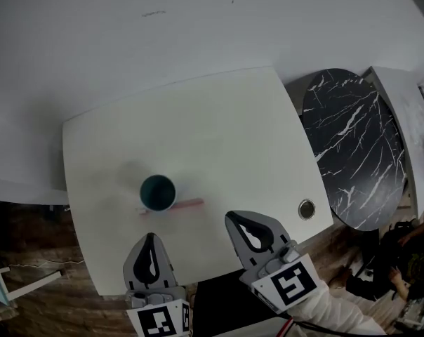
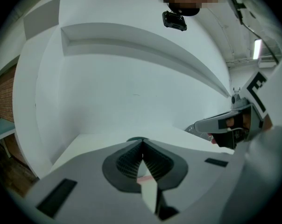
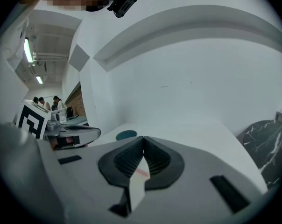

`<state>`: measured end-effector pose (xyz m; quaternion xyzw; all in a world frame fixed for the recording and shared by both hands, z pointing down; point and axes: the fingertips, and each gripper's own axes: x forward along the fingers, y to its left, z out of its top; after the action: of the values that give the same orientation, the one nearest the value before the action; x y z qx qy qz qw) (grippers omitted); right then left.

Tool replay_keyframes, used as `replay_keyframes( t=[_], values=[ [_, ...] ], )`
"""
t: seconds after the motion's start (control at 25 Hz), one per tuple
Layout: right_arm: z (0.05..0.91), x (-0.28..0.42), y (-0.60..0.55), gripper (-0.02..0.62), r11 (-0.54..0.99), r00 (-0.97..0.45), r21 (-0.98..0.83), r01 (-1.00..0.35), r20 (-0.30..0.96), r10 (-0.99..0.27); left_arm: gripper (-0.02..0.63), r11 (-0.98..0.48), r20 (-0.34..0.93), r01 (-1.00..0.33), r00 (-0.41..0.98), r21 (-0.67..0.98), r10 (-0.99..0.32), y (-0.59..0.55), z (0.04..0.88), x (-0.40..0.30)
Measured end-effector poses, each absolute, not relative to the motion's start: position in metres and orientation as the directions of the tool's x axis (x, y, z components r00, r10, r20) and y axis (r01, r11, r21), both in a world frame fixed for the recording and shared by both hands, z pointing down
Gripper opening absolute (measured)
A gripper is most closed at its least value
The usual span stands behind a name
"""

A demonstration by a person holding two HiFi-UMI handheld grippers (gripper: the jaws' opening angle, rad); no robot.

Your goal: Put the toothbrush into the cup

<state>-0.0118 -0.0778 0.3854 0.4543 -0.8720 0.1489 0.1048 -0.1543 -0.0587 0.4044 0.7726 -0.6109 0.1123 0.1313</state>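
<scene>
Approach from the near edge: left gripper (image 1: 150, 239) and right gripper (image 1: 234, 220), both shut and empty.
Just ahead, pink toothbrush (image 1: 186, 204) flat on white table (image 1: 219, 125), long axis crosswise, free end nearest right gripper; teal cup (image 1: 158, 193) upright right behind it.

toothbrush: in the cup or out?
Out. The toothbrush lies flat on the table beside the upright cup; nothing sticks out of the cup.
</scene>
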Motion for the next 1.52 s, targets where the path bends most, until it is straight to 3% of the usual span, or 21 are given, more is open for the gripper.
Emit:
replay_keyframes(
  t=[0.72, 1.04, 1.52],
  values=[
    [0.449, -0.064, -0.092, 0.006, 0.704, -0.673, -0.131, -0.698, 0.456, -0.582, 0.009, -0.171, 0.395, -0.981, 0.193, 0.09, -0.898, -0.068, 0.453, -0.177],
    [0.472, -0.08, -0.089, 0.091, 0.755, -0.693, -0.125, -0.644, 0.514, -0.506, 0.009, -0.174, 0.405, -0.979, 0.201, 0.102, -0.892, -0.072, 0.463, -0.176],
    [0.524, -0.105, -0.086, 0.147, 0.856, -0.683, -0.039, -0.516, 0.622, -0.383, 0.009, -0.184, 0.417, -0.977, 0.213, 0.108, -0.884, -0.076, 0.471, -0.177]
  ],
)
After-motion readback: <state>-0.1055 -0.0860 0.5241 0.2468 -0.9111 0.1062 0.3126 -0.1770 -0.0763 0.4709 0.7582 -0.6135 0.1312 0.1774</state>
